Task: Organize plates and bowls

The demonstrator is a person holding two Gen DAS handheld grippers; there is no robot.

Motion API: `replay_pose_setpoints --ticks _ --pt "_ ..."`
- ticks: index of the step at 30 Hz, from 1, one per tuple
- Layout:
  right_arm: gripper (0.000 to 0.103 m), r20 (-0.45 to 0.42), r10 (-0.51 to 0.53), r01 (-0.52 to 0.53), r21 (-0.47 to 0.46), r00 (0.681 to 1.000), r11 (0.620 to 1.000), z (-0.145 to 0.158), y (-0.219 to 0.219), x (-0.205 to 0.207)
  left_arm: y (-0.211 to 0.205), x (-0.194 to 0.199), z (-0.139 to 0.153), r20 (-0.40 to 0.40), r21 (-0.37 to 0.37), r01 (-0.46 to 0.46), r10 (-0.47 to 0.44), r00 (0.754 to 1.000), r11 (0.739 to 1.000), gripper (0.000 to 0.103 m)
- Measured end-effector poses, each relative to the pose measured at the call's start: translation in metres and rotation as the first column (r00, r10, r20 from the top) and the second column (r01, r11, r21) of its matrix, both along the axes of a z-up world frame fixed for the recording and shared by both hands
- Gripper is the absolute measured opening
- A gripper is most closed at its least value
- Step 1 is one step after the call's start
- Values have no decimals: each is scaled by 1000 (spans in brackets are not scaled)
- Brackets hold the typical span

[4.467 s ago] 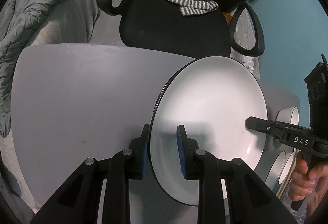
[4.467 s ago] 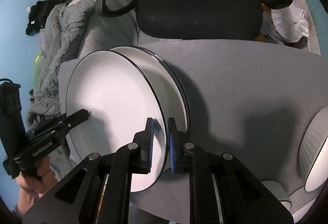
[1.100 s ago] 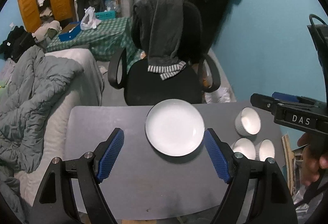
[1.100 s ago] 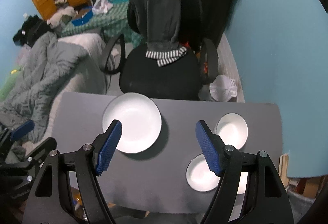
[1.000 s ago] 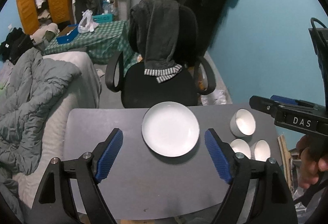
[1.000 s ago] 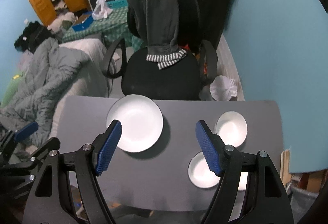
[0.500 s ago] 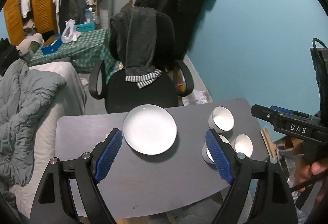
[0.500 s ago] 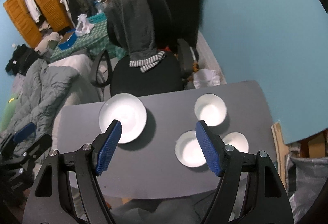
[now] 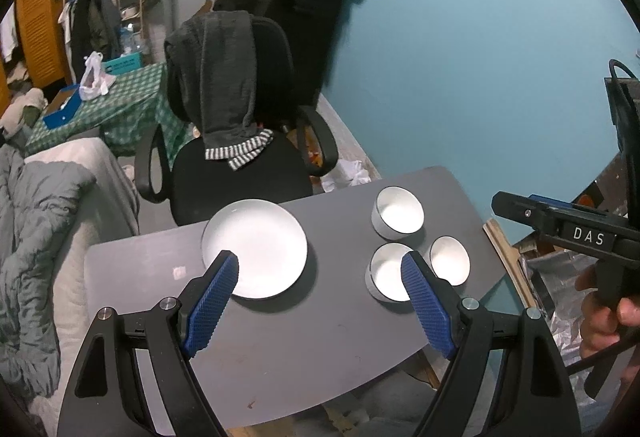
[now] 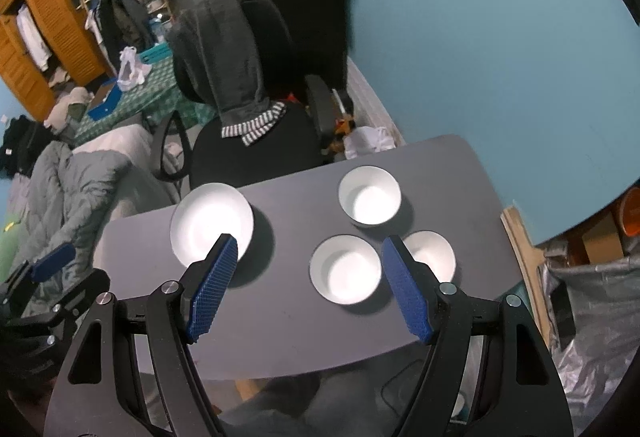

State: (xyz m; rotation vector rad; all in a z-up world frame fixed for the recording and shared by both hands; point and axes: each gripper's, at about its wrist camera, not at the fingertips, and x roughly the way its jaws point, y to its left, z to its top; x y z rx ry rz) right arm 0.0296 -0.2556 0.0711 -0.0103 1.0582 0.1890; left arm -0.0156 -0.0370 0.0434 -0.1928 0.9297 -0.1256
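**Left wrist view: both grippers hanging spread over a plate stack and three bowls**

Left wrist view is looking down on a grey table (image 9: 280, 341). The left gripper (image 9: 320, 301) is hovering above it with its blue-padded fingers (image 9: 212, 301) spread wide and nothing lying between them. A white plate stack (image 9: 256, 245), round with a thin dark rim, is sitting flat at about 11 o'clock from the table's middle, its near edge partly hidden behind the left finger. Three white bowls with dark rims are clustering at about 2 o'clock: the far bowl (image 9: 398, 212) standing apart at the back, the middle bowl (image 9: 386, 271) and the small bowl (image 9: 450, 259) sitting just beside each other nearer the front. At 3 o'clock in the frame, the right gripper (image 9: 560, 225) is showing side-on, gripped by a person's hand (image 9: 608, 321). A black office chair (image 9: 240, 173) with a dark garment draped over its back is standing behind the table.

Right wrist view is showing the right gripper (image 10: 310, 289) with its blue pads equally wide apart and empty. The plate stack (image 10: 210, 221) is lying at 10 o'clock on the table (image 10: 288, 333). The far bowl (image 10: 370, 195) is sitting at 1 o'clock, the middle bowl (image 10: 345, 269) near the centre, and the small bowl (image 10: 434, 255) touching or nearly touching it at 3 o'clock, partly behind the right finger. The left gripper (image 10: 52, 277) is peeking in at 8 o'clock.
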Motion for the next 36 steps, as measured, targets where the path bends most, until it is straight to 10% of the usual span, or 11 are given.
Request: replay_pose_setpoints --ticks 36 --pt "74 -74 -8 10 22 997 1000 -20 -86 56 -91 63 -7 -74 -15 24 -25 997 1000 85"
